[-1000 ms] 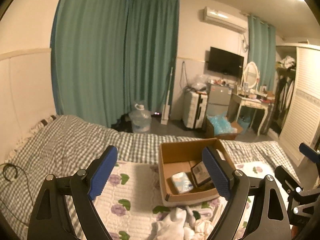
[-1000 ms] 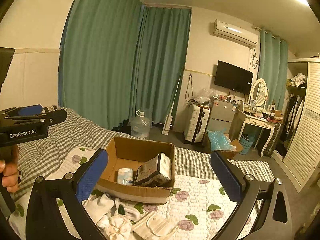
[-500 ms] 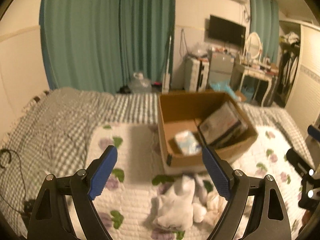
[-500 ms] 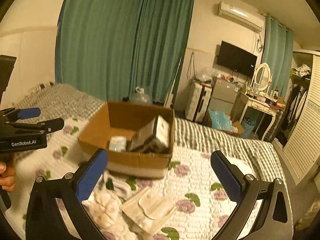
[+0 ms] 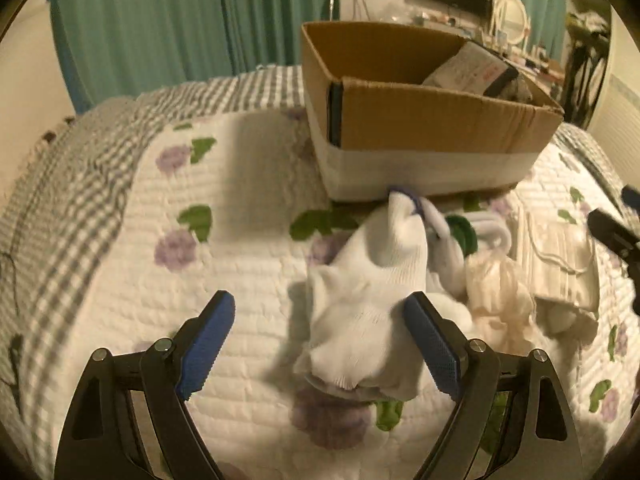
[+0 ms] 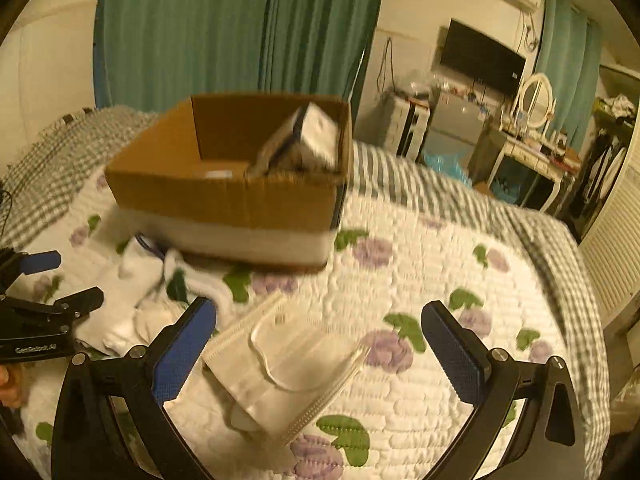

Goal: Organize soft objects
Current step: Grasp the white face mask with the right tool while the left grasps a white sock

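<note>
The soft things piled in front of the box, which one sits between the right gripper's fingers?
The stack of white face masks, flat with ear loops on top. The white socks lie off to its left, by the left gripper.

One box, two claws

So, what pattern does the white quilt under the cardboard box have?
The quilt has purple flowers with green leaves; the right wrist view shows it best.

sock: knit cloth | box: matt cardboard | quilt: stitched cloth
</note>
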Demonstrator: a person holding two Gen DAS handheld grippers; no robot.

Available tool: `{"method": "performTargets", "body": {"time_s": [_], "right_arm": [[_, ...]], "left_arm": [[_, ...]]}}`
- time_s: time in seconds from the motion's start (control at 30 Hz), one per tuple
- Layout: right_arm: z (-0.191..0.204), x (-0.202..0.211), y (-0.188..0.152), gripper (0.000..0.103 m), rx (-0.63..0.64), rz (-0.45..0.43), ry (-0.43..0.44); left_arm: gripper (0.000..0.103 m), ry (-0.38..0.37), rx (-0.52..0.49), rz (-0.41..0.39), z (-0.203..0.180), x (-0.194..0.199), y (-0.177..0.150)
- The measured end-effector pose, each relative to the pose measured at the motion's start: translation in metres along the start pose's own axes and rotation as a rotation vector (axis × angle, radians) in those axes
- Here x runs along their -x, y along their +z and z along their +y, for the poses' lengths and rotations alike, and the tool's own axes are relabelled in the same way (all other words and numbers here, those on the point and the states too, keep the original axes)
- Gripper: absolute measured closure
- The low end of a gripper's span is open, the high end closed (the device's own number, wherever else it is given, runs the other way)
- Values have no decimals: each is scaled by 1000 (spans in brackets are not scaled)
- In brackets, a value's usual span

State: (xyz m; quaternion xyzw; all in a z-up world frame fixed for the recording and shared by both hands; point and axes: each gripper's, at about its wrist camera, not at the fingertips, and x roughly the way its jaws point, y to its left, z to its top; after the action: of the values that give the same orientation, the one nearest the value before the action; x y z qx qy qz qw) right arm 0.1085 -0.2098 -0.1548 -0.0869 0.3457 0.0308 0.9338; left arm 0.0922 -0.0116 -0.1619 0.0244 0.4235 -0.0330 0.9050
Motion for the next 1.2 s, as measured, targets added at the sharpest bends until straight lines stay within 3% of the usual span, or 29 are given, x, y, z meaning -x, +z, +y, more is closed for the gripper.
{"method": "performTargets", "body": {"time_s": [0.4,0.47,0.6,0.67,0.73,0.93,0.97,1.2], "right_arm": [[-4,-45,-30,0,-63,162,58],[-3,-51,-32,0,-78,178,77],[-1,-54,-34,1,-90,176,95],[2,-51,-33,20,-81,168,98],[5,-49,-33,36,-66,164,95],[9,-41,-29,90,-64,167,122],[9,-38,-28,95,-60,161,120],[17,-11,-18,99,-40,107,134]], "left_arm": [[11,-71,-4,49,-15,-27,-3],[7,-83,15,76,-10,-33,-2],[11,-93,1,85,-12,-33,-1],[33,-110,-33,71,-17,-29,-2],[46,-126,-77,61,-27,-25,-3],[64,-129,-98,19,-25,-8,-4],[65,-125,-106,19,-26,-5,-5],[66,-121,-120,-3,-24,10,-4]]}}
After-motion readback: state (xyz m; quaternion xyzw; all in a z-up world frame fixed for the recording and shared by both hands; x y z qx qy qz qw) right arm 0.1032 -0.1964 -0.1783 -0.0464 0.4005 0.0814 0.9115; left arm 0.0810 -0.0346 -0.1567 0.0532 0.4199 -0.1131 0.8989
